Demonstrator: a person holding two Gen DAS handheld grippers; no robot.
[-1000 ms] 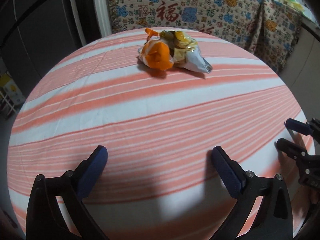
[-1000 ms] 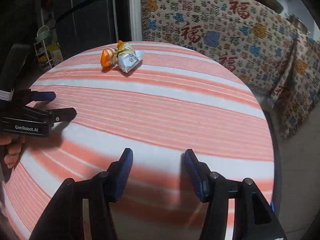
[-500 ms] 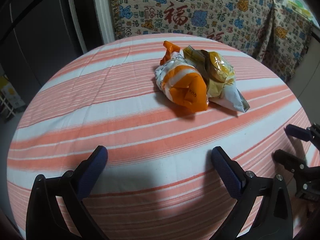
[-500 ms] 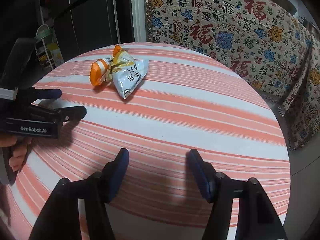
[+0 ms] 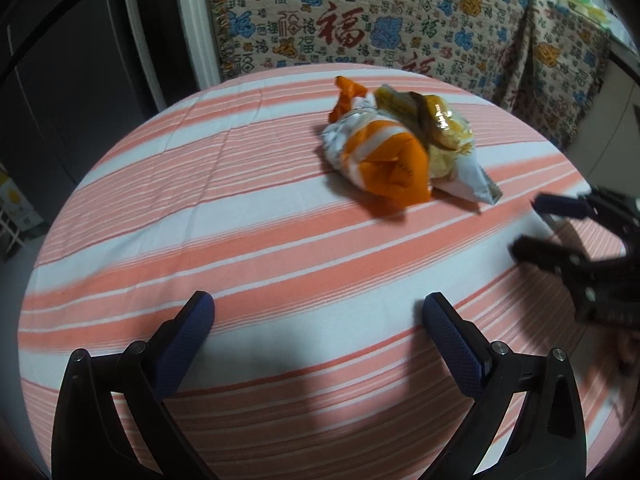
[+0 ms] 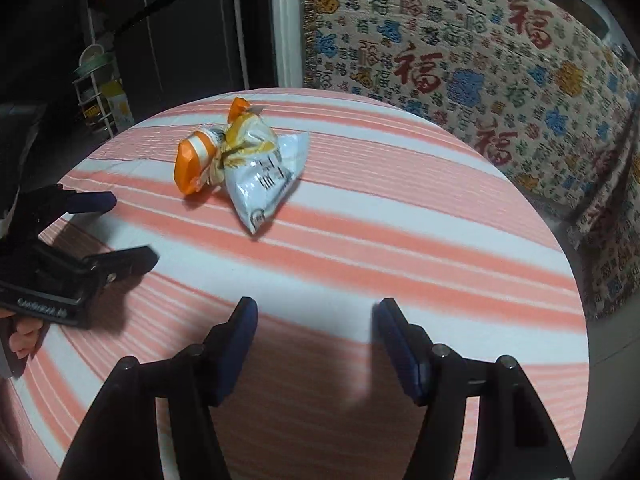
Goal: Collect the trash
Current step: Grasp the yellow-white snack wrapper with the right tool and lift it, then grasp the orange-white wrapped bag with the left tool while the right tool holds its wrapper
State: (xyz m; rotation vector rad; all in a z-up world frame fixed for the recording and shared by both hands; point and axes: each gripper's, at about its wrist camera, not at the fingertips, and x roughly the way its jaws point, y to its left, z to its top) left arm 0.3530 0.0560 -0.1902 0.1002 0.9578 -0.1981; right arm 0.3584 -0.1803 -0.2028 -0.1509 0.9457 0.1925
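Note:
Two crumpled snack wrappers lie together on the striped tablecloth: an orange-and-white wrapper (image 5: 384,160) (image 6: 194,160) and a silver-and-yellow packet (image 5: 444,140) (image 6: 262,164) leaning against it. My left gripper (image 5: 318,312) hovers over the cloth short of them, open, with nothing between its blue pads. It also shows at the left edge of the right wrist view as the left gripper (image 6: 120,228). My right gripper (image 6: 314,312) is open and empty too, nearer than the packet; from the left wrist view the right gripper (image 5: 528,224) sits just right of the wrappers.
The round table (image 5: 200,208) wears a salmon-and-white striped cloth. Behind it stands furniture draped in a patterned cloth with red characters (image 5: 360,24) (image 6: 460,64). A dark cabinet (image 6: 180,20) and a small rack (image 6: 94,88) stand at the left; a hand (image 6: 24,332) holds the left gripper.
Both grippers have moved forward across the table, so the wrappers now appear larger and closer in both views. The right gripper's fingers stand a little wider than a second ago.

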